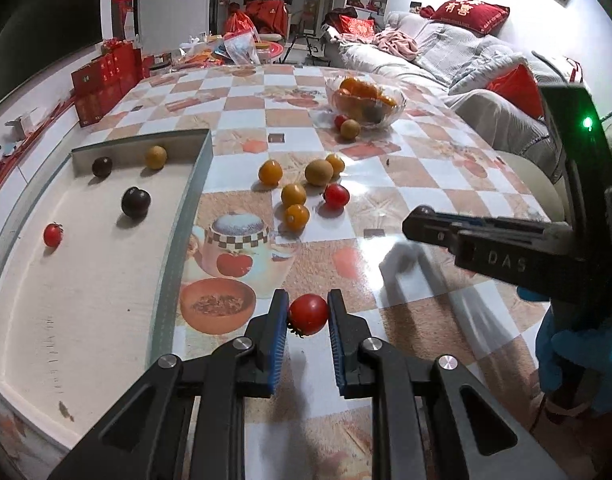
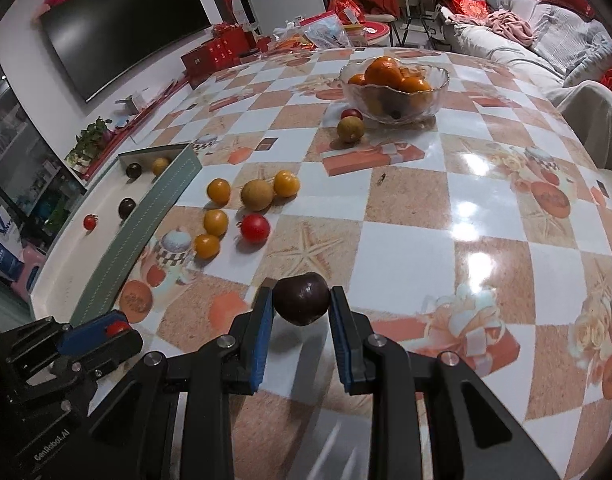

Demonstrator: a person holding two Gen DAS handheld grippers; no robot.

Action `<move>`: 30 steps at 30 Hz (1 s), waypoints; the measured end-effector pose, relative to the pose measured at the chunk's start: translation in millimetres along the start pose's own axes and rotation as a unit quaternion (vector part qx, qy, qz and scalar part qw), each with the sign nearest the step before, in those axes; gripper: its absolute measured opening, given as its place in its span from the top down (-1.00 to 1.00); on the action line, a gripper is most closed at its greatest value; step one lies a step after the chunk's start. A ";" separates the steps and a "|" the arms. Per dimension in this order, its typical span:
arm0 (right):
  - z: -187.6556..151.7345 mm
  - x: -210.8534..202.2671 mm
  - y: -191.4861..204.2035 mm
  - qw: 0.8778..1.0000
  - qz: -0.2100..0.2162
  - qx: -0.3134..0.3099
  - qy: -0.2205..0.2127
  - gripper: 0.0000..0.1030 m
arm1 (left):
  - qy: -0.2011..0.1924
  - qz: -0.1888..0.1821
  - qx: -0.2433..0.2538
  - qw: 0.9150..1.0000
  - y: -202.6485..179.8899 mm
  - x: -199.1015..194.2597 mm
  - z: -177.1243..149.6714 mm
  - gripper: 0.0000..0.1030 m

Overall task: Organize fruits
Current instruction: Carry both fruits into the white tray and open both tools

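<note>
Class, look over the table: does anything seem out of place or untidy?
Yes. Several small fruits lie loose on the tablecloth beside the white tray, and two more sit outside the glass bowl rather than in it.

The left gripper (image 1: 308,316) is pinching a red cherry tomato (image 1: 308,313); the right gripper (image 2: 301,306) is clamping a dark plum (image 2: 301,298).

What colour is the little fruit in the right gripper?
Dark purple, nearly black fruit; the right wrist view shows it best.

Both my wrist cameras looking steeply down along my fingers, close over the table (image 1: 426,184), sharing the scattered fruit, tray (image 1: 181,216) and far bowl (image 2: 394,84).
</note>
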State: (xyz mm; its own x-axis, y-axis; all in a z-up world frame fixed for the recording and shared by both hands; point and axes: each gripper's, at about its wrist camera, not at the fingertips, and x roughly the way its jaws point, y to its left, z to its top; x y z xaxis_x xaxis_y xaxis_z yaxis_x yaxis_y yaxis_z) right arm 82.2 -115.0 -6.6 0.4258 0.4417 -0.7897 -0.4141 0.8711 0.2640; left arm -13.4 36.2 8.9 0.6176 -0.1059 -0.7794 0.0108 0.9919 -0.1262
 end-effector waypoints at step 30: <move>15.4 57.6 211.3 0.985 0.081 -0.142 0.062 0.41 | 0.032 0.140 -0.077 0.987 194.0 -26.3 -8.2 0.59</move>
State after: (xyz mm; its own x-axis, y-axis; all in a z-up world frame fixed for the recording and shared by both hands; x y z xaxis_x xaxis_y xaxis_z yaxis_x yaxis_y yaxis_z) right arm 31.6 97.9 12.2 0.2406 0.5254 -0.8161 -0.6842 0.6882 0.2413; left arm -34.0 230.9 -0.1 0.5282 0.1607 -0.8338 -0.2752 0.9613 0.0110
